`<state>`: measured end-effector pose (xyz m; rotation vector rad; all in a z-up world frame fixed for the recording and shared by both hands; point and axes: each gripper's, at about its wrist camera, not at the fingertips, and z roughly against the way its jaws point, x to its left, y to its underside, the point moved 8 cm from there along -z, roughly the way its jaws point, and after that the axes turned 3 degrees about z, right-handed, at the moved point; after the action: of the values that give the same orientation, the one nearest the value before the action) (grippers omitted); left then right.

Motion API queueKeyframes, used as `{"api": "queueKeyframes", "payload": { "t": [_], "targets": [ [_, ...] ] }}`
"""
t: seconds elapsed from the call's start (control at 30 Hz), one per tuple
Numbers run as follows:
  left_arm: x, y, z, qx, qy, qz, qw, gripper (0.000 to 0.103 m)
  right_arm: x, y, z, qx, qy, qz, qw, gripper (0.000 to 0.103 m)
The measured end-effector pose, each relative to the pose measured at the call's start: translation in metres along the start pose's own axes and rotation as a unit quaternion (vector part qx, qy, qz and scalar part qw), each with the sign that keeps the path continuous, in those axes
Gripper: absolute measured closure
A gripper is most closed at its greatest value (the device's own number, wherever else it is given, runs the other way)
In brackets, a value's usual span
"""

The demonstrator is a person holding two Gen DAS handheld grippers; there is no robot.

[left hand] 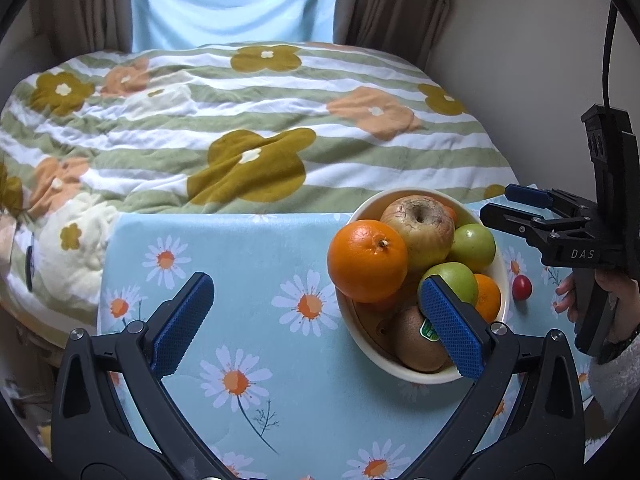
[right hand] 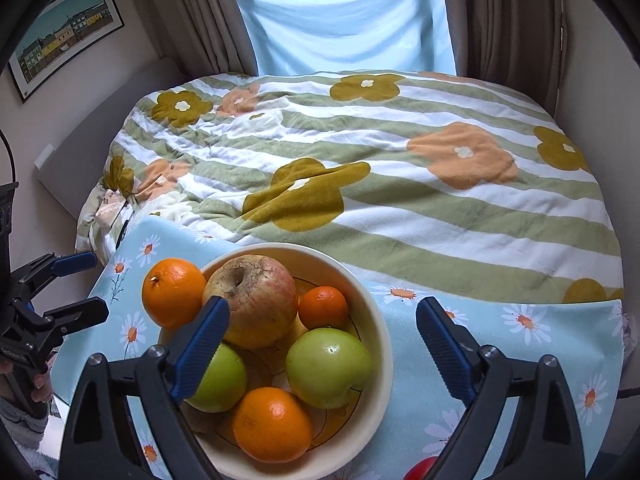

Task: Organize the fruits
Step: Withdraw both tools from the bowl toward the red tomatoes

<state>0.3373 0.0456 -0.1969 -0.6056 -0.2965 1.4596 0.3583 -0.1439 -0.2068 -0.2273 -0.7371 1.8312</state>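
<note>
**A:** So, where does the fruit sit relative to the two tools?

**B:** Everything but one piece is in the cream bowl [right hand: 380, 364], which stands on the daisy-print tablecloth [left hand: 256, 264] toward the table's far edge, against the bed. The right gripper [right hand: 322, 354] hangs just over it, jaws spread wide and pinching nothing; its left pad is in front of a green apple [right hand: 220, 380], while the other pad is outside the rim, over bare cloth. The left gripper [left hand: 316, 324] is also spread and empty, with one pad in front of the kiwi [left hand: 416, 340] at the bowl's near side.

**A:** What else is piled in there?

**B:** A big wrinkled, russet-skinned apple [right hand: 256, 300] at the back, a large orange [right hand: 173, 292] perched on the left rim, a small mandarin [right hand: 323, 307], a second green apple [right hand: 328, 362] and another orange [right hand: 272, 424] at the front. The kiwi is fuzzy brown with a green sticker.

**A:** Anything outside the bowl?

**B:** A small glossy red fruit [left hand: 522, 287] lies on the cloth just beside the bowl, toward the right-hand edge.

**A:** And the surroundings?

**B:** A soft quilt [left hand: 240, 120] with green stripes and flower shapes is beyond the table, with brown curtains [right hand: 200, 12] and a pale blue drape [right hand: 344, 20] behind.
</note>
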Motion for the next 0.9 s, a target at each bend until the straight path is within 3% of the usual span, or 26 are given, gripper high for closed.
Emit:
{"api": "queueKeyframes", "payload": {
  "t": [0.1, 0.17, 0.57, 0.73, 0.9],
  "targets": [
    [-0.003, -0.003, 0.011, -0.006, 0.001, -0.005, 1.0, 0.0, 0.002, -0.002, 0.011, -0.007, 0.008, -0.003, 1.0, 0.009],
    [-0.004, -0.006, 0.019, -0.012, 0.002, -0.008, 0.9999, 0.0, 0.004, -0.002, 0.02, -0.012, 0.014, -0.004, 1.0, 0.0],
    [-0.025, -0.014, 0.078, -0.038, 0.011, -0.048, 0.9981, 0.0, 0.016, 0.008, 0.104, -0.048, 0.058, -0.033, 0.997, 0.0],
    [-0.054, -0.012, 0.095, -0.045, 0.038, -0.08, 0.9951, 0.0, 0.01, 0.023, 0.135, -0.044, 0.065, -0.075, 0.994, 0.0],
    [-0.088, -0.001, 0.1, -0.038, 0.049, -0.106, 0.9924, 0.0, 0.0, 0.038, 0.167, -0.04, 0.107, -0.061, 0.992, 0.0]
  ]
}}
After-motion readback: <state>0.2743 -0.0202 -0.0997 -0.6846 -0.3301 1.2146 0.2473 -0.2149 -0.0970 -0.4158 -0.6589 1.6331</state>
